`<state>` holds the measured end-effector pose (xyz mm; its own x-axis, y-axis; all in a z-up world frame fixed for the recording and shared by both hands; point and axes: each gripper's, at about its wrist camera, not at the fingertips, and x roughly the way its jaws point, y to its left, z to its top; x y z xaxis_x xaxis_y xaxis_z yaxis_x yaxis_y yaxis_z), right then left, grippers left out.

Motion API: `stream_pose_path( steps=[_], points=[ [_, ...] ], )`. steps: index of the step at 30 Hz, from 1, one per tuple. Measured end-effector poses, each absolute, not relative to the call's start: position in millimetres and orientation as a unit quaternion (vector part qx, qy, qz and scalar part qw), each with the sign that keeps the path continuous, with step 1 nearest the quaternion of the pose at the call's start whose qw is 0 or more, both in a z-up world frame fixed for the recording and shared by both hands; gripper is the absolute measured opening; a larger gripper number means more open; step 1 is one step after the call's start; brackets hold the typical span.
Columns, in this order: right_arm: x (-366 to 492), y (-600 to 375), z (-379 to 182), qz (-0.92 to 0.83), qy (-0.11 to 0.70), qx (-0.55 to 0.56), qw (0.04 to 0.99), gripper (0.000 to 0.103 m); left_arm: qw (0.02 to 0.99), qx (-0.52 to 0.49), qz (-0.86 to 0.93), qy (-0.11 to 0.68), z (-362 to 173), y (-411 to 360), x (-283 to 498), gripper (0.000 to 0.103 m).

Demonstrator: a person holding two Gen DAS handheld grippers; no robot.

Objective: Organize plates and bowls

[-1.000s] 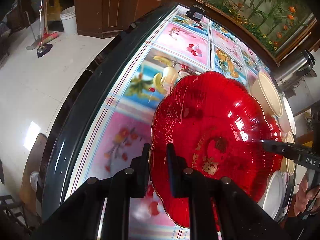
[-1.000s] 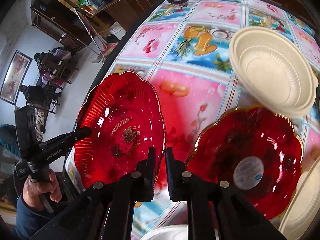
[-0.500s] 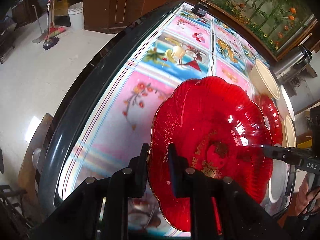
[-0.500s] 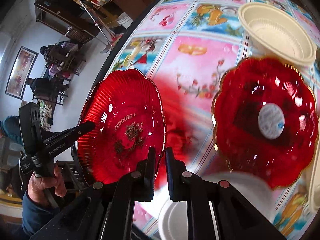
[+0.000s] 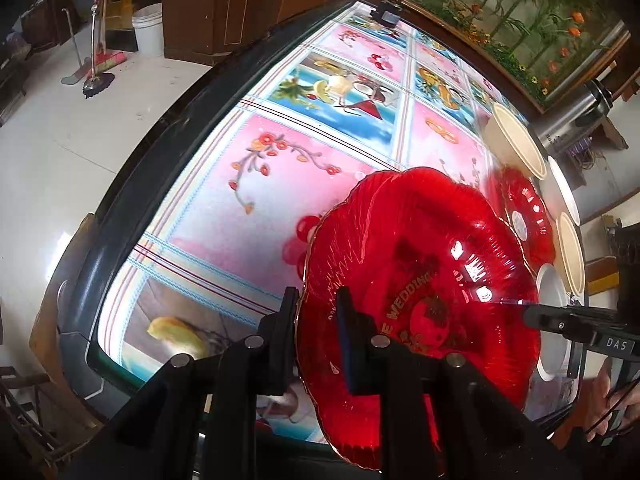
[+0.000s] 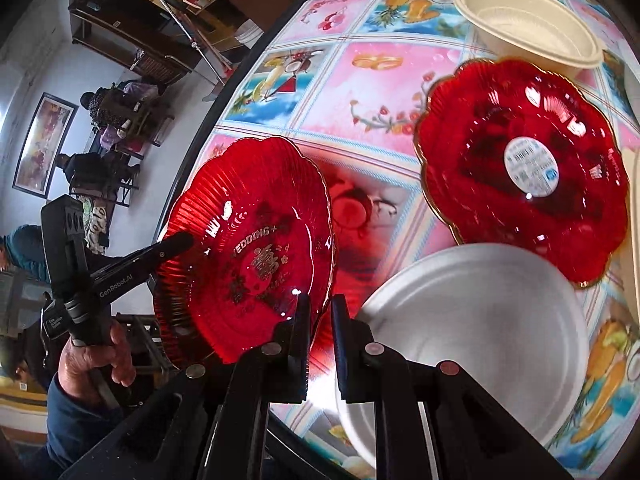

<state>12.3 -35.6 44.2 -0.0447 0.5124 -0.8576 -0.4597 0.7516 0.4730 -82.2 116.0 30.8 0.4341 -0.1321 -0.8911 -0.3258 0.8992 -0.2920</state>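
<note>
Both grippers have carried the red wedding plate (image 5: 420, 280) across the table, toward the second red plate (image 6: 524, 168).

Left gripper (image 5: 318, 334) pinches the carried plate's scalloped, gold-edged rim, one finger on each face; right gripper (image 6: 320, 338) clamps the opposite rim the same way, so the plate hangs tilted above the glossy fruit-print tablecloth (image 5: 280, 184). It is translucent ribbed plastic with gold "WEDDING" lettering. The second red plate, same flower shape with a round white sticker, lies flat on the cloth; a cream ribbed bowl (image 6: 528, 20) sits just beyond it and a white foam bowl (image 6: 472, 328) overlaps its near edge.
</note>
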Motion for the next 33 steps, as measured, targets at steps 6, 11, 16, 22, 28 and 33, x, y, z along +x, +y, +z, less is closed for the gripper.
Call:
stream_pose_path(
  steps=[6, 11, 16, 22, 28, 33],
  points=[
    [7.3, -41.3, 43.2, 0.346, 0.631, 0.025, 0.693, 0.014, 0.822, -0.211, 0.057, 0.526, 31.1, 107.9, -78.9, 0.017],
    [0.0, -46.2, 48.3, 0.356, 0.636, 0.03, 0.684, 0.016, 0.826, -0.212, 0.053, 0.52, 37.9, 106.0, -78.7, 0.028],
    [-7.4, -70.2, 67.3, 0.379, 0.618, 0.052, 0.687, 0.016, 0.834, -0.211, 0.058, 0.507, 52.7, 106.4, -85.3, 0.041],
    [4.4, -119.6, 86.7, 0.351, 0.587, 0.09, 0.724, 0.016, 0.839, -0.212, 0.048, 0.498, 70.6, 96.3, -88.9, 0.041],
    [33.1, -170.9, 66.4, 0.273, 0.602, 0.165, 0.732, 0.016, 0.849, -0.192, 0.019, 0.492, 96.1, 68.3, -71.1, 0.05],
    [48.6, -187.4, 54.8, 0.248, 0.608, 0.183, 0.732, 0.016, 0.849, -0.171, -0.008, 0.5, 106.8, 38.2, -46.2, 0.054]
  ],
)
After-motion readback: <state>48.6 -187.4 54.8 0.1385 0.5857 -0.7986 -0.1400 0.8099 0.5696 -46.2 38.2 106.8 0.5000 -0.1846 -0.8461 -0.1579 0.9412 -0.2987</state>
